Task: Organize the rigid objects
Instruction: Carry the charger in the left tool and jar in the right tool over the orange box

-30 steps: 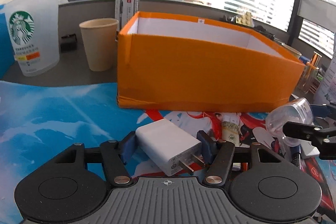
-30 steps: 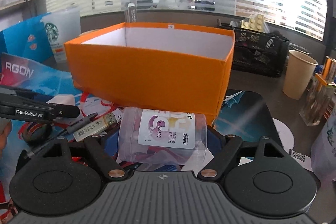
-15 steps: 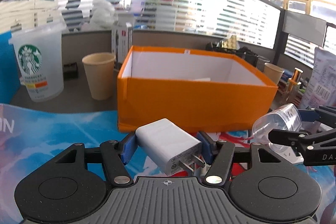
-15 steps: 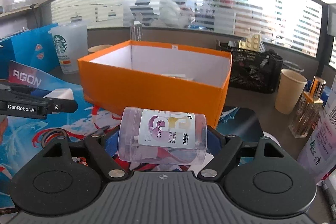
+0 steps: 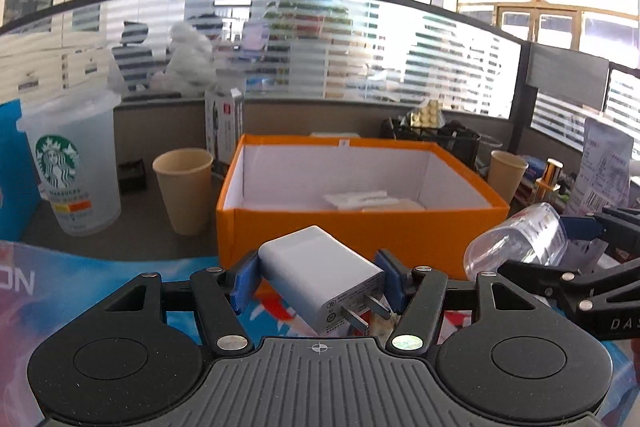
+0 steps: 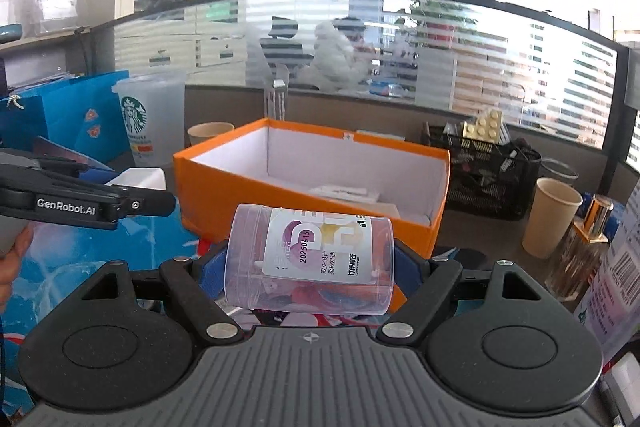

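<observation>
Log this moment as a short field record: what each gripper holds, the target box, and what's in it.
left gripper: shut on white charger, prongs toward camera
right gripper: shut on clear plastic jar, lying sideways
target: orange box, open top, white inside
box contents: flat white items on the floor
held items: both outside the box, near side

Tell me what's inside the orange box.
Inside the orange box, flat white and pale packets lie on the floor toward the back. The near wall hides the front of the floor.

Orange box (image 5: pixel 360 231) with white inside, centre frame; white charger (image 5: pixel 320 275) between blue pads (image 5: pixel 245 281); clear jar (image 6: pixel 310 261), white-and-purple label; tan paper cup (image 5: pixel 184 197) at left.
</observation>
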{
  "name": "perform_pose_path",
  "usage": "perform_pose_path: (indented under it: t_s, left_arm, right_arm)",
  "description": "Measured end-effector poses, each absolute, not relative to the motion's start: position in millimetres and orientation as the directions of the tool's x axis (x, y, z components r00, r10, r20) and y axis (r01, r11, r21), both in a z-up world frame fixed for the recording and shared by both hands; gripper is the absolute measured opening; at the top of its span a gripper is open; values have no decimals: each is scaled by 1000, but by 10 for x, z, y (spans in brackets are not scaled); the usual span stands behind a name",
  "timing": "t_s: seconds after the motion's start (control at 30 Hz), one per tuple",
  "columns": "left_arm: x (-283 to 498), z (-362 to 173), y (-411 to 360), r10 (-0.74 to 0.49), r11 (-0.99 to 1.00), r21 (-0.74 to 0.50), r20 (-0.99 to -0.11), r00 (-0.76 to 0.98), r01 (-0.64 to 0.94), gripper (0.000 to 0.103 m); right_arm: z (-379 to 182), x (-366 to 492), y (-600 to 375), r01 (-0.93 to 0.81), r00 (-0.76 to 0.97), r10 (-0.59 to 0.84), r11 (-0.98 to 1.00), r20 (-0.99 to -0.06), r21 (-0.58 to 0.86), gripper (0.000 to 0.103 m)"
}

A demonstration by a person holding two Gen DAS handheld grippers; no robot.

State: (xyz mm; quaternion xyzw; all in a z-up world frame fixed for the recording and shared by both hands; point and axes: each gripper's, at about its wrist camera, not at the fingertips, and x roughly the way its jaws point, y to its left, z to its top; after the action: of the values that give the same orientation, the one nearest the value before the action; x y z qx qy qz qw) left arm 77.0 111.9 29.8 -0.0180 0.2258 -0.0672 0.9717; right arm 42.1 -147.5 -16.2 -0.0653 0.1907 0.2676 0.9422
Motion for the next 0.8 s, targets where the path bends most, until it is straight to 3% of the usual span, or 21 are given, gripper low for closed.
perform_pose_path:
  t_s: [0.8]
  left_arm:
    - [1006,667,1038,-148,989,-53,-349,925,138,61]
  right_arm:
    - [83,584,-1513,-513,812,490,858,-316,12,79]
